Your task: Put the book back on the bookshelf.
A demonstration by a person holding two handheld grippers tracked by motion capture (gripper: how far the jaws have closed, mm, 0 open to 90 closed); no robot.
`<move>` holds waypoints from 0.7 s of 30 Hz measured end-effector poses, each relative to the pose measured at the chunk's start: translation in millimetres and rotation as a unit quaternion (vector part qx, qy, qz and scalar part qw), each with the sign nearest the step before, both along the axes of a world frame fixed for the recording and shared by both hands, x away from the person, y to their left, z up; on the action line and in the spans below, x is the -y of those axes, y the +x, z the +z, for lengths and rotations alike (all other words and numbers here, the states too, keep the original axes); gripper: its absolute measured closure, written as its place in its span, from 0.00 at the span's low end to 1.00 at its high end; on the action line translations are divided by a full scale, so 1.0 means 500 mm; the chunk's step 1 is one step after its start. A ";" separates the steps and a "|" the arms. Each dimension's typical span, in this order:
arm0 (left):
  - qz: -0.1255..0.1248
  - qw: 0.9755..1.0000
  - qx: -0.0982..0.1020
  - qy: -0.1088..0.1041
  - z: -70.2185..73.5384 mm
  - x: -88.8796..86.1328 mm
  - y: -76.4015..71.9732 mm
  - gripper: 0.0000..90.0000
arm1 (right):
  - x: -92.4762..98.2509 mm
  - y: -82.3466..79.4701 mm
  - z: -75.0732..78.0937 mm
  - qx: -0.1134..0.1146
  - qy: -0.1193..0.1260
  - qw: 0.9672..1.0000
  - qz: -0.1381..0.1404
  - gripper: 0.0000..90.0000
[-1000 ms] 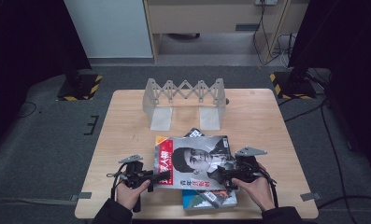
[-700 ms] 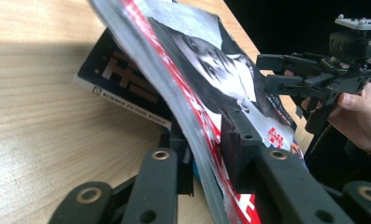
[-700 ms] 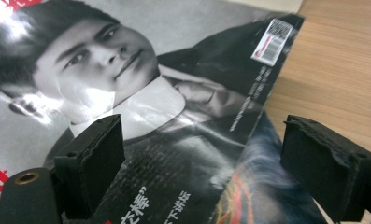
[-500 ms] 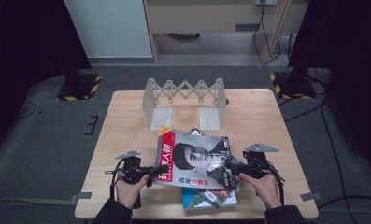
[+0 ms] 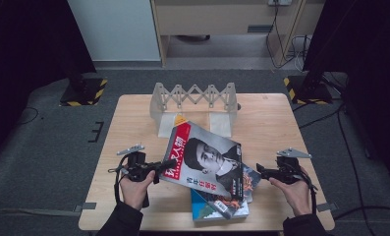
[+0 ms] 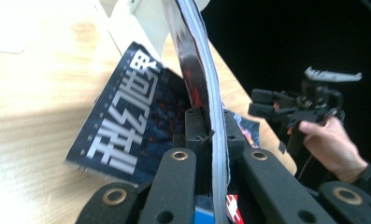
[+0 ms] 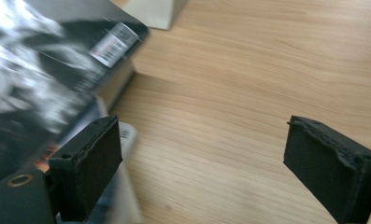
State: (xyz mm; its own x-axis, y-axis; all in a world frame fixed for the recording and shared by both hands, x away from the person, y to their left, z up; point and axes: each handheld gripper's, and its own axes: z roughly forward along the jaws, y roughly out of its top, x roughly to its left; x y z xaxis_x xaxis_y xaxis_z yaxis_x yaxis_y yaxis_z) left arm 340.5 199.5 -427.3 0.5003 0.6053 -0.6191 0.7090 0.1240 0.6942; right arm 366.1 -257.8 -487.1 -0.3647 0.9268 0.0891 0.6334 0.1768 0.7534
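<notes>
Black tongs (grey three-cornered plates on top), dark sleeves.

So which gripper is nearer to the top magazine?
Left. The left gripper is shut on the edge of the top magazine. The right gripper stands open, just off its right side.

My left gripper sits at the near left, held level in my left hand and pointing right, its jaws having just closed tight, pinched together on a thin edge. My right gripper sits at the near right in my right hand, pointing left toward the other, its jaws standing wide apart with nothing between them.
</notes>
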 end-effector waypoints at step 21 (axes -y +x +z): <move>0.007 0.997 0.067 -0.027 0.134 0.014 0.030 0.96 | 0.058 0.024 -0.058 -0.046 -0.063 0.997 -0.018 0.12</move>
State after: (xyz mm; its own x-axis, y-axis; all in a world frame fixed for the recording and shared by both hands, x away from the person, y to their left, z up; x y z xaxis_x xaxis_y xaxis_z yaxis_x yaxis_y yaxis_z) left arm 355.5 192.6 -360.5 0.5728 0.5803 -0.5789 0.6078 0.1731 0.7750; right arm 378.0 -286.9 -516.3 -0.3260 0.9454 0.0022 0.7060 0.2419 0.6656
